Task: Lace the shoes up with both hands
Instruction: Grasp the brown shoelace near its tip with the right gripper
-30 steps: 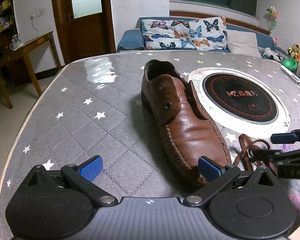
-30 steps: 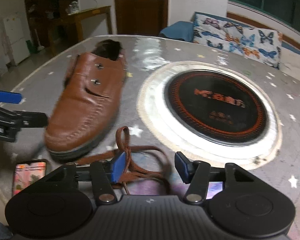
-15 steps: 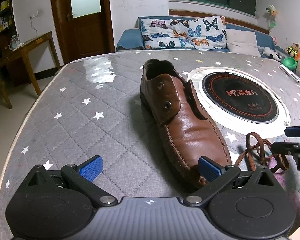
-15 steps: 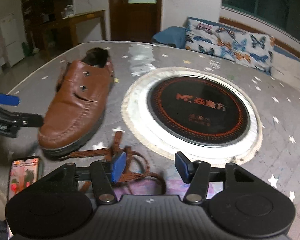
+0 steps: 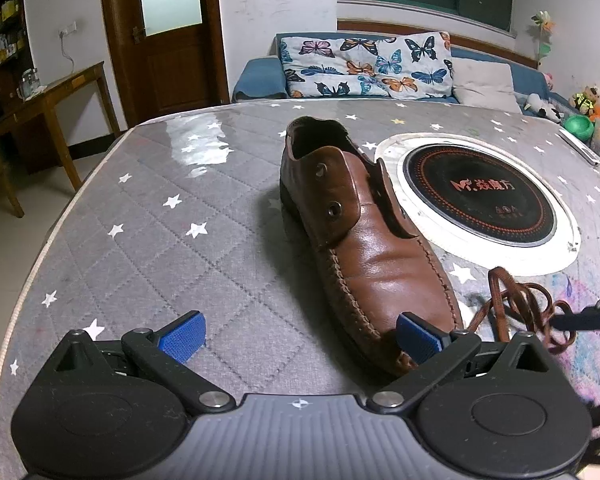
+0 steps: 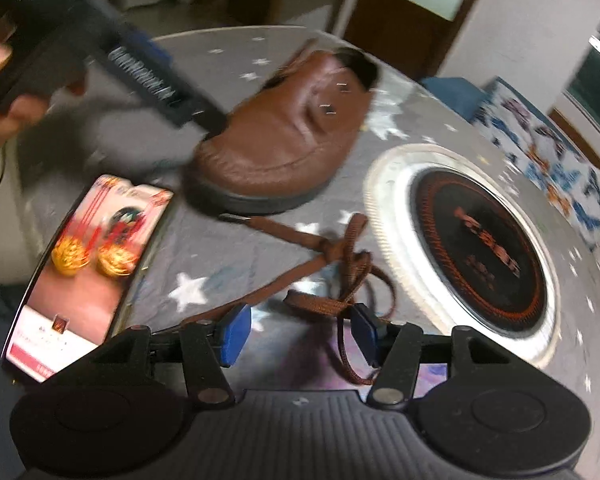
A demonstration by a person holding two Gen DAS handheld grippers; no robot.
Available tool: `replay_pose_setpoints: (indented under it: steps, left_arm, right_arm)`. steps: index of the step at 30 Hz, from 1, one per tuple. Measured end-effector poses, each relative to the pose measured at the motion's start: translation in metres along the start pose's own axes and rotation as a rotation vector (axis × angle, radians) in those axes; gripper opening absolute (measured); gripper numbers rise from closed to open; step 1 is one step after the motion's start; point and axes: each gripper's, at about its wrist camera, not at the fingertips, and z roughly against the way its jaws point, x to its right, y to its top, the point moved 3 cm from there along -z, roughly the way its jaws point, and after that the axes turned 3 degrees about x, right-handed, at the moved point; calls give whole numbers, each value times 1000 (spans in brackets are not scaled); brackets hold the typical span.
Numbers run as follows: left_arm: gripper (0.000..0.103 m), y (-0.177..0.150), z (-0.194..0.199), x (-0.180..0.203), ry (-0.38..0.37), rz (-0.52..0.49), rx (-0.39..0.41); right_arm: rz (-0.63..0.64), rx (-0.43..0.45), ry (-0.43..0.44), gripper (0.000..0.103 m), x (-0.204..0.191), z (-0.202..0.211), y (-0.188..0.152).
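Brown leather shoe eyelets empty; tangled lace beside toe. Left gripper spread, straddling toe; right gripper spread over lace, grasping nothing.

Table: we see a grey quilted cover scattered with white stars.
On it: brown shoe, loose brown lace, lit phone, round inset cooktop.
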Motion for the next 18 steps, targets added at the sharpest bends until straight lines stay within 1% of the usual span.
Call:
replay_pose_setpoints:
  steps: [5, 8, 11, 15, 18]
  left_arm:
    - [103, 0, 0, -1, 7, 0, -2]
    - [103, 0, -1, -3, 11, 9, -5]
    - [103, 0, -2, -3, 8, 15, -6]
    - [103, 1, -2, -3, 6, 20, -5]
    - [103, 1, -2, -2, 6, 14, -4]
  right_arm:
    - [84, -7, 12, 58, -14, -3, 1]
    - [135, -11, 18, 62, -22, -6, 2]
    - [176, -12, 24, 62, -28, -7, 3]
    - [76, 15, -7, 62, -12, -14, 13]
    - [25, 10, -24, 60, -2, -32, 14]
